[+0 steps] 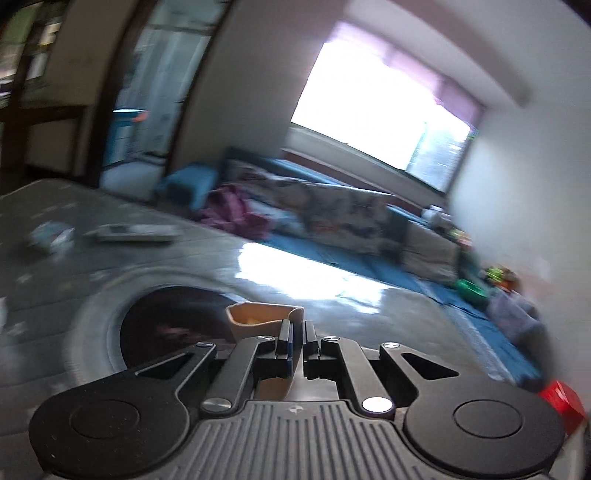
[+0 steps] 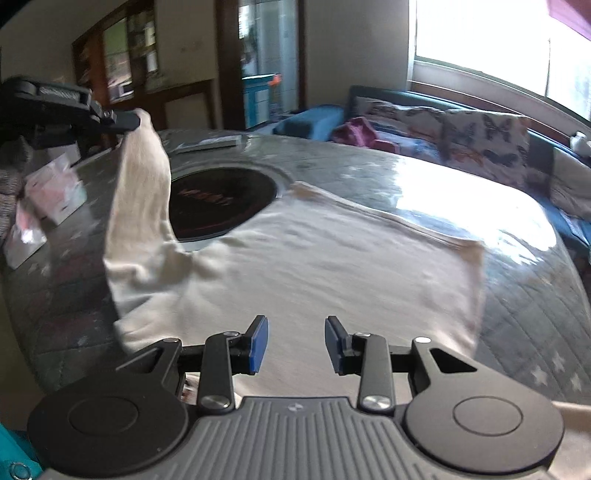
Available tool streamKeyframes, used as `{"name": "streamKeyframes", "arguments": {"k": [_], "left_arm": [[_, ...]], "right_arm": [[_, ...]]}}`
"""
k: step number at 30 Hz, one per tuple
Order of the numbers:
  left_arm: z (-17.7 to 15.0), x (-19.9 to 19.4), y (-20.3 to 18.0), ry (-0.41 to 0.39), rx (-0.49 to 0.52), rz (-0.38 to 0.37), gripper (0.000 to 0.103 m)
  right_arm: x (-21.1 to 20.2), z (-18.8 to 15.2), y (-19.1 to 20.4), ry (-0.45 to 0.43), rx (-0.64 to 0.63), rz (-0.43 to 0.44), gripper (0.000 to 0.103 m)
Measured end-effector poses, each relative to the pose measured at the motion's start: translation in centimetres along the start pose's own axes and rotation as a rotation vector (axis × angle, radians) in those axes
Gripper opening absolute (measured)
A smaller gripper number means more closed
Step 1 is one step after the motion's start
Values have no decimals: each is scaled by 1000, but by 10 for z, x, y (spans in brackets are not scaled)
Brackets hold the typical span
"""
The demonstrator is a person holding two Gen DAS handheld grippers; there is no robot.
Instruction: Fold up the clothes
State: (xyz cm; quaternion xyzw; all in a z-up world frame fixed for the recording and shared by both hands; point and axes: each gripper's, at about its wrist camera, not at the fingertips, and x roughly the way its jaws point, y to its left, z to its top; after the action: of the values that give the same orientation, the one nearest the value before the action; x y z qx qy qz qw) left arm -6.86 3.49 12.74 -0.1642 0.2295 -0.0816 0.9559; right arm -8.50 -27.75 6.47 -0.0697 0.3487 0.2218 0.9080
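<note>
**Cream garment half lifted off the worktop**

Cream garment lies spread over a grey quilted worktop, partly covering one dark round inset. Left gripper pinches one corner, raised clear. Right gripper hovers above the cloth, fingers parted, holding nothing. Two packets sit nearby; one sofa stands behind.

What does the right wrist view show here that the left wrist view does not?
Only the right wrist view: the cream garment spread on the table, one end lifted by the left tongs, and the right tongs open above it. Only the left wrist view: a close look at the shut tongs pinching a fold of cloth, and green toys by the wall. Both: the table's dark round inset, the sofa, the bright window.
</note>
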Motion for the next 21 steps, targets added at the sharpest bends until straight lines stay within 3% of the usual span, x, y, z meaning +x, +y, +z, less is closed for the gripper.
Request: {"name": "streamKeyframes", "arguments": {"k": [5, 11, 21], "left_arm": [[-13, 10, -59, 58, 70, -151, 5], [-51, 27, -115, 170, 139, -295, 5], [-112, 71, -139, 375, 181, -397, 9]], "right_arm": [[-15, -13, -25, -14, 64, -41, 34], [-23, -31, -46, -7, 141, -72, 34], [-40, -47, -66, -11, 206, -125, 34]]}}
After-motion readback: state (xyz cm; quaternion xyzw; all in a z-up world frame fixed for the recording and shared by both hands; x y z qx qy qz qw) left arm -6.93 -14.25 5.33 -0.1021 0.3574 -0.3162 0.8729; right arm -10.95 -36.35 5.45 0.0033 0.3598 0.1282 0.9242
